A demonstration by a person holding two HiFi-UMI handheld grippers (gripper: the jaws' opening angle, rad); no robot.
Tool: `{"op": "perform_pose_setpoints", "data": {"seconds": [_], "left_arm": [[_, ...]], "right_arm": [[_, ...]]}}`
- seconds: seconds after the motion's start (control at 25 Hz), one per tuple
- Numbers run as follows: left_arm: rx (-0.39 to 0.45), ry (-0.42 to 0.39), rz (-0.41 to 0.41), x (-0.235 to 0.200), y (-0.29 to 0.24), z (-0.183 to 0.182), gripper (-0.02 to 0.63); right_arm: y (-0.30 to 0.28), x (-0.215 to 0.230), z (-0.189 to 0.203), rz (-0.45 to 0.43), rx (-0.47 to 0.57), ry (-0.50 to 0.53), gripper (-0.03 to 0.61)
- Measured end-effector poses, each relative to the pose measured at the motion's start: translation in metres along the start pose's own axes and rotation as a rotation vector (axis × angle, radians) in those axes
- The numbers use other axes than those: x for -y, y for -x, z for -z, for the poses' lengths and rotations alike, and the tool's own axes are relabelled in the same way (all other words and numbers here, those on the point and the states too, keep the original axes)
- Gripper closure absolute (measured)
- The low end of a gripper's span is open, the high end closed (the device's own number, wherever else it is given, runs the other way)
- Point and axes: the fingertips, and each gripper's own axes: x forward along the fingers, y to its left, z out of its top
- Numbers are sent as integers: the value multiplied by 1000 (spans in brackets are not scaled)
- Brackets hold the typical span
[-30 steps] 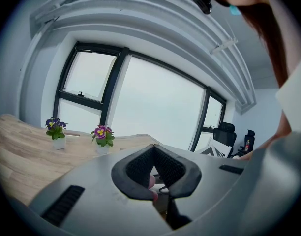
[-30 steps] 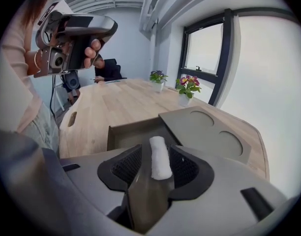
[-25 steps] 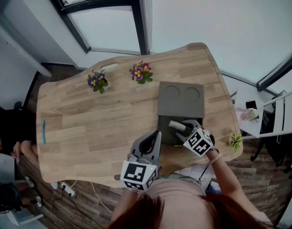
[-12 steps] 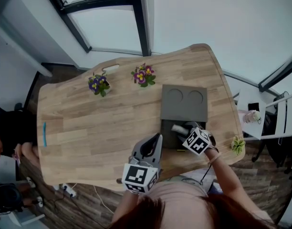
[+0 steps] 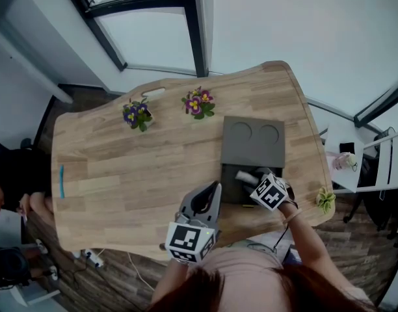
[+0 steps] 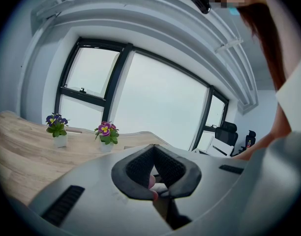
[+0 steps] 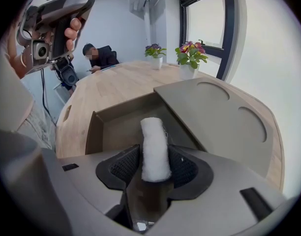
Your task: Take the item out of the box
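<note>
Fingers of the right gripper (image 7: 154, 155) spread wide around the white roll (image 7: 152, 134) inside the grey box (image 7: 94, 132) on the table (image 7: 113, 82); left gripper (image 6: 154, 150) hovers, fingers closed.

Box interior (image 5: 230, 186) partly behind right tool (image 5: 253, 174)

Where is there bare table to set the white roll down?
Widest free patch: table left of the box, flower pots beyond it, blue pen at its left edge. Crowded on the right, around the box and its open lid.
</note>
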Motion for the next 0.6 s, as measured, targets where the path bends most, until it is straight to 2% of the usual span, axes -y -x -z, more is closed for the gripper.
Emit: {"op": "perform_pose_setpoints", "data": {"seconds": [0.24, 0.6], "left_arm": [[1, -14, -12, 0, 4, -1, 614], [13, -26, -11, 9, 11, -2, 612]], "right_arm": [[0, -1, 0, 23, 24, -18, 440], [12, -4, -3, 59, 82, -45, 445]]}}
